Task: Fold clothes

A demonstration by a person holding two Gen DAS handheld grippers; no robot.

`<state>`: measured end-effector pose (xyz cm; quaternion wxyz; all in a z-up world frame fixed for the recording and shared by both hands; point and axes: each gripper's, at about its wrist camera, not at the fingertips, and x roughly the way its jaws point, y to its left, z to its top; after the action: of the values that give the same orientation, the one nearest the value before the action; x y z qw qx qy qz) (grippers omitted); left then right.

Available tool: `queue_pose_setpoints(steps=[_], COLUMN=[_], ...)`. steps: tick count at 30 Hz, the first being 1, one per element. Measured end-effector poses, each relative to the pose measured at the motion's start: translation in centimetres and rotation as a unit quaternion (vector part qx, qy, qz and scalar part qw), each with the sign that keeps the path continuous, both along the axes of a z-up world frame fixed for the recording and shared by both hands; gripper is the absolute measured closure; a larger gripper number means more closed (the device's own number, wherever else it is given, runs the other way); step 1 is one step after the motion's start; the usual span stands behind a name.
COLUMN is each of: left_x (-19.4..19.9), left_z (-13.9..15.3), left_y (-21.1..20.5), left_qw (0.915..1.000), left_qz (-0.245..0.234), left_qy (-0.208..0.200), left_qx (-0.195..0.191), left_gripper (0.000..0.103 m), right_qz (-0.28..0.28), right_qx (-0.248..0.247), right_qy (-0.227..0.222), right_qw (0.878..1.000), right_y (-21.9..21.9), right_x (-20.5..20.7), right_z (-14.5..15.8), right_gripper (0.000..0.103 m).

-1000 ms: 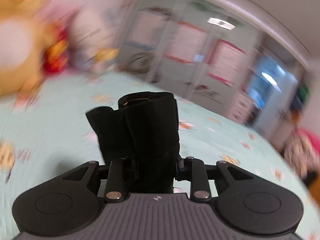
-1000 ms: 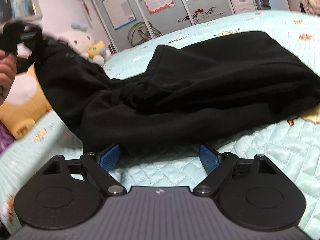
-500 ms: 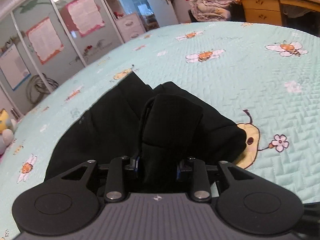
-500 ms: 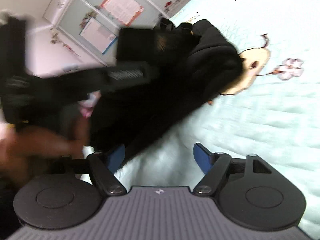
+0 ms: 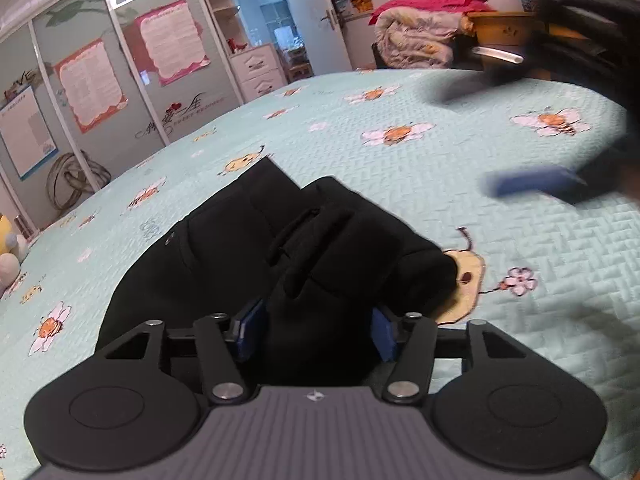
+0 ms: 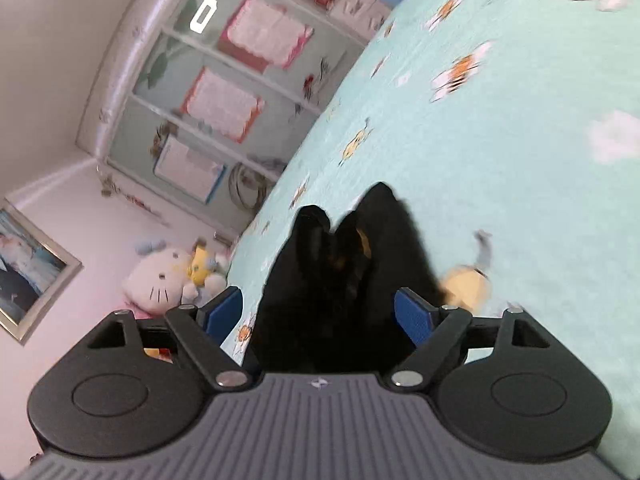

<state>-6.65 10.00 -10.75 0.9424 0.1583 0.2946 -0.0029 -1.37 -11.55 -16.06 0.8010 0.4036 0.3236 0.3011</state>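
1. Bedroom: a bed [image 5: 460, 184] with a pale green quilt printed with bees and flowers; glass wardrobe doors [image 5: 100, 80] behind, folded bedding [image 5: 416, 36] at far right.
2. Black garment [image 5: 280, 252]: it lies bunched on the quilt, a thick fold rising between the fingers of the left tool [image 5: 316, 328].
3. Left tool: its jaws have just been opening; the blue pads stand apart beside the fold, apparently no longer pressing it.
4. Right tool [image 6: 320, 312]: jaws wide, nothing gripped; the garment is dark and blurred ahead.
5. Step judged: releasing a fold just laid. The next move calls for clearing the cloth and finding a fresh edge.
6. Open quilt lies right of the garment; a plush toy [image 6: 160, 276] sits off the bed's left edge.
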Motion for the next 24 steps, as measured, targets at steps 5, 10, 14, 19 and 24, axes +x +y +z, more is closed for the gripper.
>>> queue_pose_setpoints(steps=[5,10,14,19,24], left_x=[-0.2,-0.4,0.0,1.1,1.9], left_z=[-0.7,-1.7,-2.3,-1.9,0.4], left_y=[-0.3,-1.1,-1.2,-1.3,-2.6], left_qw=[0.9999,0.9987,0.9981,0.9982,0.9981], left_qz=[-0.001,-0.015,-0.019,-0.014,-0.026], left_qy=[0.005,0.003,0.006,0.011,-0.017], left_qx=[0.016,0.049,0.058,0.057,0.054], left_gripper=[0.039,0.032,0.034,0.066,0.073], right_qz=[0.048,0.065,0.08,0.103,0.101], right_qx=[-0.035,-0.093,-0.067,-0.095,-0.051], right_qy=[0.016,0.072,0.074,0.073,0.051], right_qw=[0.998,0.991,0.992,0.988,0.992], right_y=[5.2,8.4,10.2,10.9,8.9], right_x=[7.1,10.1,10.6,11.6,12.4], right_z=[0.6,-3.0,-3.4,-3.4,-1.3], right_gripper=[0.02,0.02,0.02,0.079,0.086])
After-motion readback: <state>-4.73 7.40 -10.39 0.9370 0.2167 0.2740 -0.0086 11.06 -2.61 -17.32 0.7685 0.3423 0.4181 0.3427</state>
